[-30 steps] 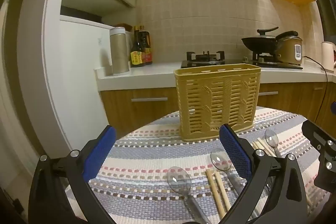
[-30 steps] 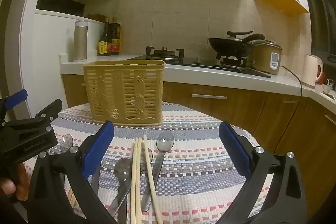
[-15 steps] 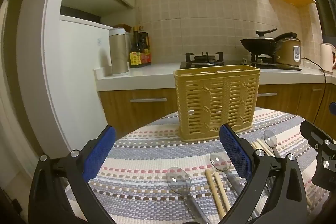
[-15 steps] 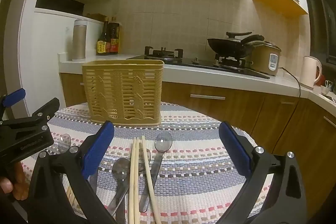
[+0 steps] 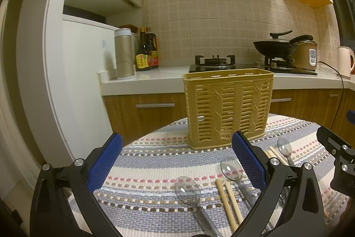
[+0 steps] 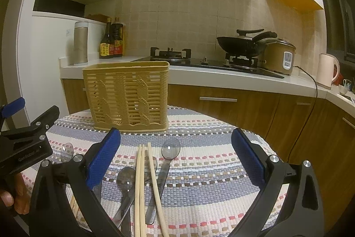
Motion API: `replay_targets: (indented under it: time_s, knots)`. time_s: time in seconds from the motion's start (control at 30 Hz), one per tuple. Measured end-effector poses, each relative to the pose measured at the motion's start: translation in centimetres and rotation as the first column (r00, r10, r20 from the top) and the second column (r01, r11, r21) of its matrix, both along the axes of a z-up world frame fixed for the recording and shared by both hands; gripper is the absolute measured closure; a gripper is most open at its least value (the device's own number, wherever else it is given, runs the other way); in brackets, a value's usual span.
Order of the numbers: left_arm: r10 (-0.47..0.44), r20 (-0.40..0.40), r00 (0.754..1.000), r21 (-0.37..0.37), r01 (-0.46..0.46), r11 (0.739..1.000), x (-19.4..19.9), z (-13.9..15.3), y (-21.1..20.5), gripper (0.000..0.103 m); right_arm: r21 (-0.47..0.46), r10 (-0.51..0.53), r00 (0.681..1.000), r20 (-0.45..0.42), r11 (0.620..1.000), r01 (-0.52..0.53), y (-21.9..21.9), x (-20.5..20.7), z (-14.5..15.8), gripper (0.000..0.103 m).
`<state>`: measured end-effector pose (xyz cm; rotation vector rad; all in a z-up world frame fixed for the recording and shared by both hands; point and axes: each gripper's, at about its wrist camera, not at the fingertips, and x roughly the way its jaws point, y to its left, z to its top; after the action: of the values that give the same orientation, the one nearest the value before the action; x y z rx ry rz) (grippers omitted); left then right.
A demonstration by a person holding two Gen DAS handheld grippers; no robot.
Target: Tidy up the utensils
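both the left gripper (image 5: 176, 164) and right gripper (image 6: 175, 161) hover spread and empty over the striped mat, the chopsticks (image 6: 142, 188) lying lengthwise between the right gripper's fingers, pointing at the basket (image 6: 127, 101).

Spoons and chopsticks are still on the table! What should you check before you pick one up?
1. Left gripper jaws open and holding nothing: ok.
2. Right gripper jaws open and holding nothing: ok.
3. Basket standing upright on the cloth, open top: ok.
4. Basket has room inside: cannot tell, though nothing pokes above its rim.
5. Chopsticks within the right jaws' span: ok, they lie between them, beside a spoon.
6. Items lie apart for a clean grab: not ok, chopsticks cross over spoon handles.
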<state>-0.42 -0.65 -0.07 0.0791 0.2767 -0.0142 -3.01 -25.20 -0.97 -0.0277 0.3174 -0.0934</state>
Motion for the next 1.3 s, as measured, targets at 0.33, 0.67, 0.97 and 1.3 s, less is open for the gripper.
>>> replay_targets:
  time_s: [0.33, 0.67, 0.97, 1.3]
  knots:
    - [0.000, 0.000, 1.000, 0.000, 0.000, 1.000, -0.02, -0.07, -0.10, 0.007, 0.005, 0.002, 1.000, -0.005, 1.000, -0.002, -0.09, -0.01, -0.16, 0.008]
    - [-0.001, 0.000, 1.000, 0.000, 0.001, 1.000, -0.05, -0.12, -0.20, 0.007, 0.010, 0.003, 1.000, -0.009, 1.000, -0.002, -0.07, 0.11, -0.21, 0.008]
    - [-0.003, -0.001, 1.000, 0.000, 0.003, 1.000, -0.05, -0.17, -0.35, 0.007, 0.009, 0.002, 1.000, -0.010, 1.000, -0.002, -0.09, 0.15, -0.17, 0.008]
    - [-0.003, 0.000, 1.000, 0.000, 0.003, 1.000, -0.04, -0.18, -0.42, 0.007, 0.002, 0.002, 1.000, -0.010, 1.000, -0.002, -0.04, 0.22, -0.21, 0.008]
